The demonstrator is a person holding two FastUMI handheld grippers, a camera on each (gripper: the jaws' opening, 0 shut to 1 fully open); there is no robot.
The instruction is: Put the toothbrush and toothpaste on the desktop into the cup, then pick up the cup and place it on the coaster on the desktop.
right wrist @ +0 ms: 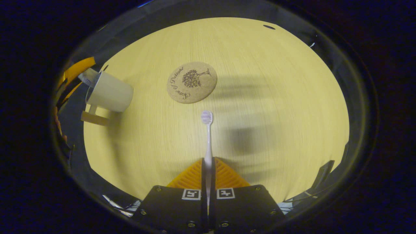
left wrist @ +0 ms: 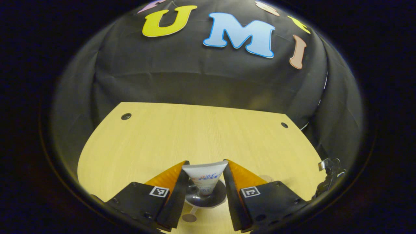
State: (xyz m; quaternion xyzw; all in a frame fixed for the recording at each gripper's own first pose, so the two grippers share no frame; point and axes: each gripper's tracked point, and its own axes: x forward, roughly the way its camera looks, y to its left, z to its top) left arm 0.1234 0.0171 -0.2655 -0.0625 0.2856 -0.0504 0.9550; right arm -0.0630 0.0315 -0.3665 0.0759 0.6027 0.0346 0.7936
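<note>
My left gripper [left wrist: 205, 163] is shut on the wide crimped end of a white toothpaste tube [left wrist: 204, 177], which points down into the white cup [left wrist: 215, 199] right beneath it. In the right gripper view the same cup [right wrist: 110, 93] stands at the table's left edge, with the toothpaste [right wrist: 85, 76] sticking out of its mouth and the left gripper [right wrist: 75, 71] behind it. My right gripper [right wrist: 208, 160] is shut on the handle of a white toothbrush [right wrist: 207, 136], held above the table with its head pointing forward. A round cork coaster [right wrist: 191, 82] lies just beyond the brush head.
The pale wooden table [left wrist: 195, 130] has small dark holes near its far corners and ends against the black cloth wall. Part of the right gripper's hardware [left wrist: 329, 175] shows at the right rim of the left gripper view. The cup's handle [right wrist: 93, 117] points toward the near side.
</note>
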